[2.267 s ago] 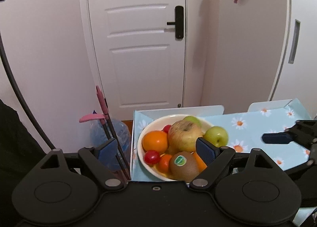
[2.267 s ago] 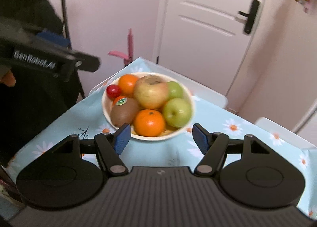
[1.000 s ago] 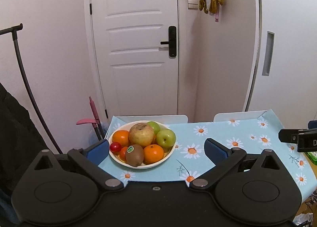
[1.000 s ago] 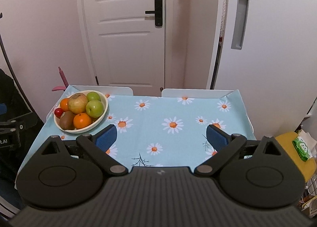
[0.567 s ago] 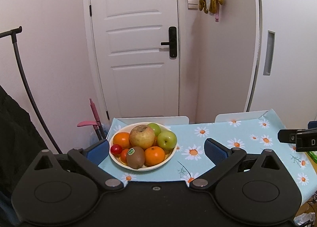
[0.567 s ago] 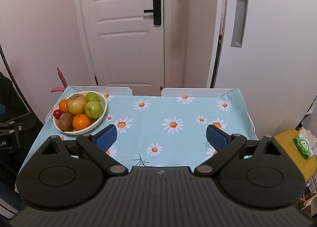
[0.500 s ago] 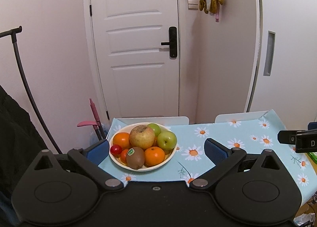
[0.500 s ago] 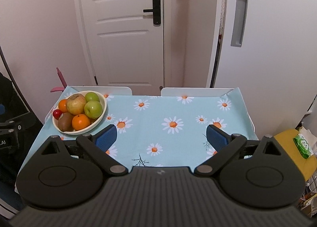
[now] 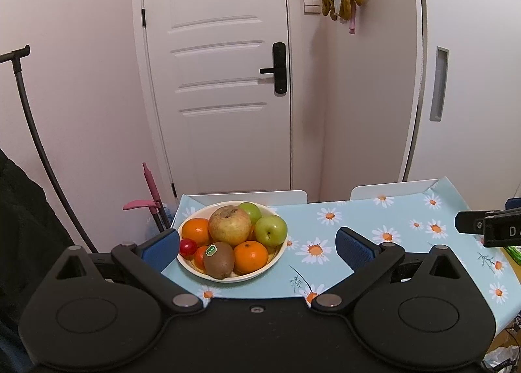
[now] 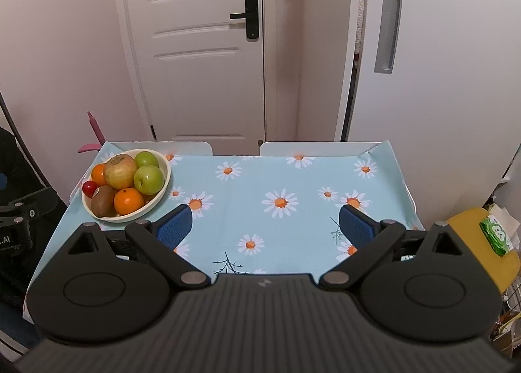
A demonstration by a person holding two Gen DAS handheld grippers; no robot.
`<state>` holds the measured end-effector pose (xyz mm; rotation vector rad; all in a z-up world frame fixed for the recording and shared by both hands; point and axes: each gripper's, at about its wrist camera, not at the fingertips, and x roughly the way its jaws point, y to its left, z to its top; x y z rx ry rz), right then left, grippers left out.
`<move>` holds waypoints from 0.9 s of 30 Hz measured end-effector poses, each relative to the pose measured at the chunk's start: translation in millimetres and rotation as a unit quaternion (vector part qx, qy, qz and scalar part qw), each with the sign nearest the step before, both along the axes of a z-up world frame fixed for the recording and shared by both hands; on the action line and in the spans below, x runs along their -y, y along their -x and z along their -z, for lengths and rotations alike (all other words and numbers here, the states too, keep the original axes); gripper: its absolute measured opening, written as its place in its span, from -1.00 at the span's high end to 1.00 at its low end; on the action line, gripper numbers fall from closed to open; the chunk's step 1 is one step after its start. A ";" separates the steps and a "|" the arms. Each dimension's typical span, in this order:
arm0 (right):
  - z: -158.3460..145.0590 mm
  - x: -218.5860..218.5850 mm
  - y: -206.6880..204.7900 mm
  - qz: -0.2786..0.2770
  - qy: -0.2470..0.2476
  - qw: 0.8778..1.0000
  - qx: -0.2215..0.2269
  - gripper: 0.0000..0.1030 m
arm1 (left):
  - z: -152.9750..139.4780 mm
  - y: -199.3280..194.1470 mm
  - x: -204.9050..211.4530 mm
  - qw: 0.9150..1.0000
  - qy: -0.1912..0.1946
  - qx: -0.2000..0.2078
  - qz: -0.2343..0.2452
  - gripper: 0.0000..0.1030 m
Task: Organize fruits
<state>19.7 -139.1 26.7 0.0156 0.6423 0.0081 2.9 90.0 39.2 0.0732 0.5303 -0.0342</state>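
Both grippers have pulled back from the bowl point(image 9: 280, 255), left point(image 9: 257, 247) and right point(image 10: 265, 224) with jaws released, holding nothing above the surface point(image 10: 293, 177).

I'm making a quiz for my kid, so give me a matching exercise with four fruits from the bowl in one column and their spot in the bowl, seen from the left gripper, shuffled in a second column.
Column 1:
1. kiwi
2. cherry tomato
3. big yellowish apple
4. green apple

Column 2:
A. right side
B. left edge
C. front, with sticker
D. middle, on top

Pairs: 1-C, 2-B, 3-D, 4-A
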 end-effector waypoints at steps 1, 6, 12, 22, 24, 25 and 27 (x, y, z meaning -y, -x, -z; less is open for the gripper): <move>-0.1 0.7 -0.3 0.001 -0.001 1.000 0.000 -1.00 | -0.1 0.0 0.0 1.000 0.000 0.001 0.001 -1.00; -0.7 0.2 -0.5 0.004 -0.002 1.000 0.002 -1.00 | -0.2 0.1 0.5 1.000 0.003 0.004 0.003 -1.00; -0.6 0.5 -0.3 0.004 -0.003 1.000 0.003 -1.00 | 0.3 0.4 0.1 1.000 0.001 0.005 0.005 -1.00; -1.7 -0.7 0.7 0.004 -0.002 1.000 0.004 -1.00 | -0.4 0.4 -0.7 1.000 0.000 0.002 0.006 -1.00; -1.6 -0.6 0.7 0.004 -0.003 1.000 0.003 -1.00 | -0.8 0.1 -0.4 1.000 -0.004 0.001 0.001 -1.00; -1.6 -0.7 0.8 0.004 -0.003 1.000 0.004 -1.00 | -1.3 0.3 -0.4 1.000 -0.006 0.002 0.000 -1.00; -1.5 0.1 0.6 0.004 -0.003 1.000 0.003 -1.00 | -1.5 1.2 -0.5 1.000 -0.007 0.006 -0.002 -1.00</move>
